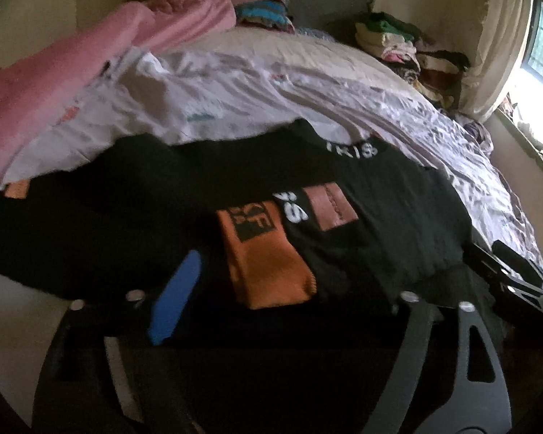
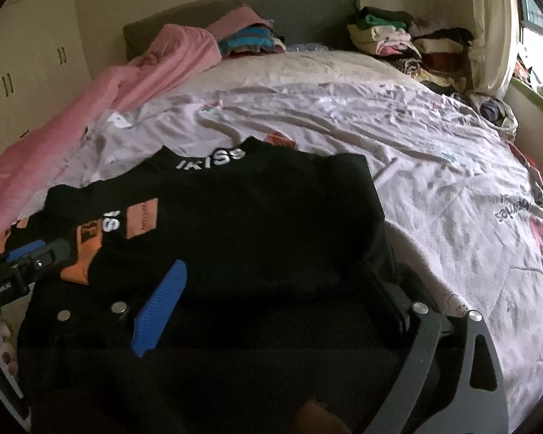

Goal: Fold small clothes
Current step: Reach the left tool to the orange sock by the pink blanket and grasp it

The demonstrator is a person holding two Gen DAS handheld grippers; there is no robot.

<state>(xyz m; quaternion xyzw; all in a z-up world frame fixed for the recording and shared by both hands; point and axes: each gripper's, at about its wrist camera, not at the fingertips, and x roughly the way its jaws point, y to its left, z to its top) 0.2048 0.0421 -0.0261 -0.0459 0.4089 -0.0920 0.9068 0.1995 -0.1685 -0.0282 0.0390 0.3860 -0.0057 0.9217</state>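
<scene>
Both grippers spread wide, nothing clamped. Left gripper (image 1: 293,282): blue pad (image 1: 175,298) on one finger, the other finger dark and hard to make out against the fabric; jaws apart, hovering over the near edge of the black shirt (image 1: 206,195). Right gripper (image 2: 271,300): blue pad (image 2: 159,318) on its left finger, dark finger on the right, jaws apart, over the shirt's near hem; can't tell whether the tips touch the cloth.

Black shirt (image 2: 242,224) lies flat on the bed's lilac printed quilt (image 2: 434,181), white "KISS" lettering (image 2: 210,159) at the collar, which points toward the headboard (image 2: 289,11). Orange-and-black sleeve (image 1: 260,253) is folded in over the body on the left side, a brown patch (image 1: 331,208) just beside it.

Left gripper also shows in the right wrist view, at the left edge over the sleeve.

Pink blanket (image 2: 101,108) along the left of the bed. Folded clothes stacks (image 2: 409,43) near the headboard, well apart from the shirt.
</scene>
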